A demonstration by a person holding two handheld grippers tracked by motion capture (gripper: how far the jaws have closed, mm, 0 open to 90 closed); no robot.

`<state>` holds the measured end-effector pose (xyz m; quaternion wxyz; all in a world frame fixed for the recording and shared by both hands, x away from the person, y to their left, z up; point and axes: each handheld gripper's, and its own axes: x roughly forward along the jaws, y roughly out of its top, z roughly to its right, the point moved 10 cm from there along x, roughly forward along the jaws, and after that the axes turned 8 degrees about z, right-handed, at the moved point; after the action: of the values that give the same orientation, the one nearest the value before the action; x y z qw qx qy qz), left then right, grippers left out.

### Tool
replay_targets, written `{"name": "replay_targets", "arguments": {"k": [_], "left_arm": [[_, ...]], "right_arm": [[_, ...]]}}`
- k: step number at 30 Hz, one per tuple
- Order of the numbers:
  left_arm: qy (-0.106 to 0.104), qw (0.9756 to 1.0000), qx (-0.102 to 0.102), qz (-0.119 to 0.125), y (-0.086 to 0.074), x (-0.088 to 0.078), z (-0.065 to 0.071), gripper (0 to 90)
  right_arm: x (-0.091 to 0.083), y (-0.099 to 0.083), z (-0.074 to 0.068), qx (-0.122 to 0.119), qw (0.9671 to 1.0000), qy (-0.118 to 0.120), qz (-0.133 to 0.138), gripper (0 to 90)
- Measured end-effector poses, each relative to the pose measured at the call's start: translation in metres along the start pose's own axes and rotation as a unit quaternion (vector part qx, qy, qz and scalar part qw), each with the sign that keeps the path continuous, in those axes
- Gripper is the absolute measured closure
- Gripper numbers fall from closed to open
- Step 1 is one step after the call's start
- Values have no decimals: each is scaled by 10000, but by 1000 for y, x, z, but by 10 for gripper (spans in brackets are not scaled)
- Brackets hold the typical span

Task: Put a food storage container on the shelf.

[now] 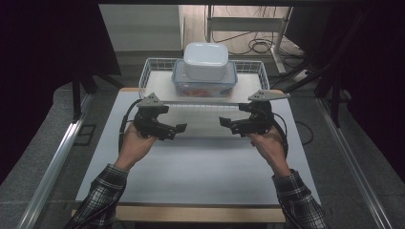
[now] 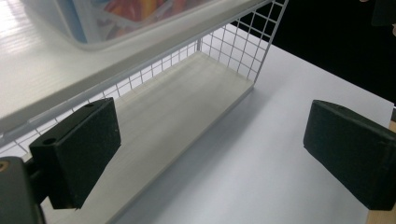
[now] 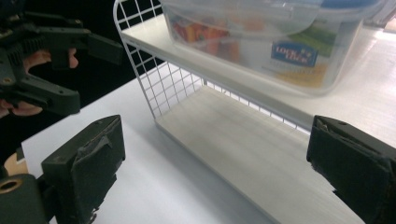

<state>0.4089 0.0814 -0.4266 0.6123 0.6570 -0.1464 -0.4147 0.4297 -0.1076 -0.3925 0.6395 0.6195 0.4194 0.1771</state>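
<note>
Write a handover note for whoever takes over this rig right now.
Left tool: open, empty, held above the table.
Right tool: open, empty, facing the left one.
Things: clear box on the top shelf of the wire rack, white box stacked on it. Lower shelf bare.
Done: nothing gripped yet.
Left: probably reach in and take the boxes.
</note>
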Motion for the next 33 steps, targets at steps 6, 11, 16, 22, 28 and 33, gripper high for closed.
{"name": "replay_targets", "arguments": {"k": [6, 11, 16, 22, 28, 33], "left_arm": [[19, 10000, -38, 41, -8, -6, 1, 36], [35, 10000, -52, 72, -16, -9, 4, 37], [65, 10000, -20, 35, -28, -9, 7, 37], [150, 9999, -26, -9, -45, -8, 6, 37], [187, 9998, -92, -7, -60, -9, 4, 37], [245, 9996, -112, -79, -68, -10, 1, 38]], "right_arm": [[-2, -13, -1, -107, 9998, -64, -123, 40], [-4, -23, -2, -122, 9998, -60, -162, 35], [-5, -32, -2, -68, 9998, -41, -165, 36], [-6, -44, -1, 1, 9999, -31, -150, 38], [-5, -60, 0, 39, 9998, -50, -201, 38], [-4, -70, 1, 4, 9996, -67, -262, 27]]}}
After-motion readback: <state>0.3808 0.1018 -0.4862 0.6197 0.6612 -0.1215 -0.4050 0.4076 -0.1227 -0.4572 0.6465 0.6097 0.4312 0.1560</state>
